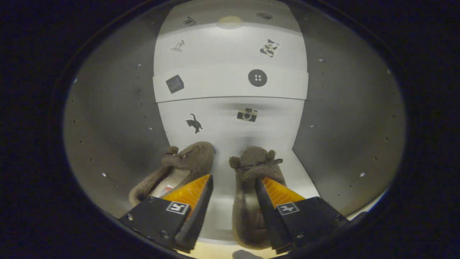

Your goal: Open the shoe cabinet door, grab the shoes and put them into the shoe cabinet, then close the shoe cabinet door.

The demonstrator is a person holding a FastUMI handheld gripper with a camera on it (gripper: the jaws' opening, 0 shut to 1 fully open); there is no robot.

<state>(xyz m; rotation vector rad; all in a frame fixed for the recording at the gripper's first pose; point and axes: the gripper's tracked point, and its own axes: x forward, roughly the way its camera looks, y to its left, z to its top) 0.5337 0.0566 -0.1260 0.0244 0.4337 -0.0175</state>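
I am looking straight into the open shoe cabinet (118, 118), and the gripper (233, 178) is sitting with its fingers spread apart and pinching nothing. Both slippers are resting on the bottom shelf (222, 212) with their toes toward the back panel (230, 122). The left slipper (179, 163) is lying just ahead of the left finger, angled a little. The right slipper (251, 190) is running alongside the right finger, which is covering part of its opening; I cannot tell whether they are touching.

I am judging these slippers to be light, soft and fuzzy, so they are likely to squash under pressure rather than slip. If I am taking hold again, the collar or the heel rim looks like the best place, since the plush toe would just compress. With both pairs already inside, I am thinking the door comes next.
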